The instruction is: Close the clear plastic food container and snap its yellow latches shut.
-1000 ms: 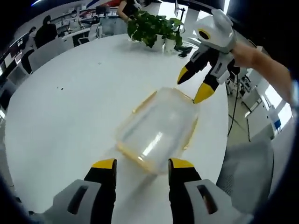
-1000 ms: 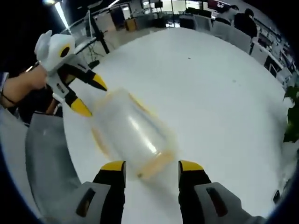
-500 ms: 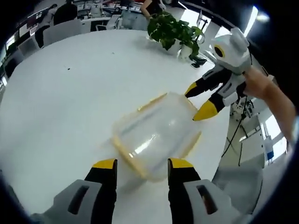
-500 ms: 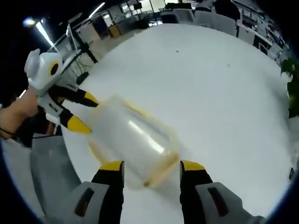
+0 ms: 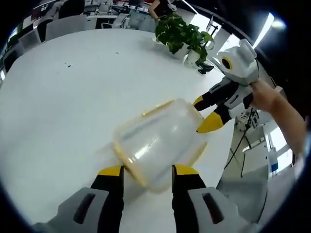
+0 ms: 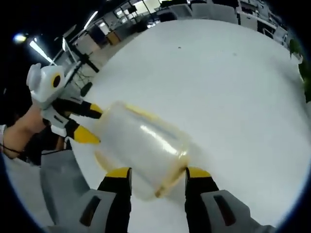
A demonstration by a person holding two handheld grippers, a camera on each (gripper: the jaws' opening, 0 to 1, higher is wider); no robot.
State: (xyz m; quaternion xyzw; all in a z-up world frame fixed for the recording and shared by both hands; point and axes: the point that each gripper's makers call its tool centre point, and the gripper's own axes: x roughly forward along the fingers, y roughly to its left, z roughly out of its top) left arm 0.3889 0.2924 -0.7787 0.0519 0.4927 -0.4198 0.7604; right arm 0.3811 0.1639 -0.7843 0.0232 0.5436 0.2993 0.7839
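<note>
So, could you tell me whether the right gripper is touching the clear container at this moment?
Touching. In the left gripper view, the right gripper has both yellow jaw tips against the far end of the clear container, with no gap visible.

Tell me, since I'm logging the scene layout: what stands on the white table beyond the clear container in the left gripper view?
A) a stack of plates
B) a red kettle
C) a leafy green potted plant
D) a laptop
C: a leafy green potted plant stands at the white table's far edge, beyond the clear container.
</note>
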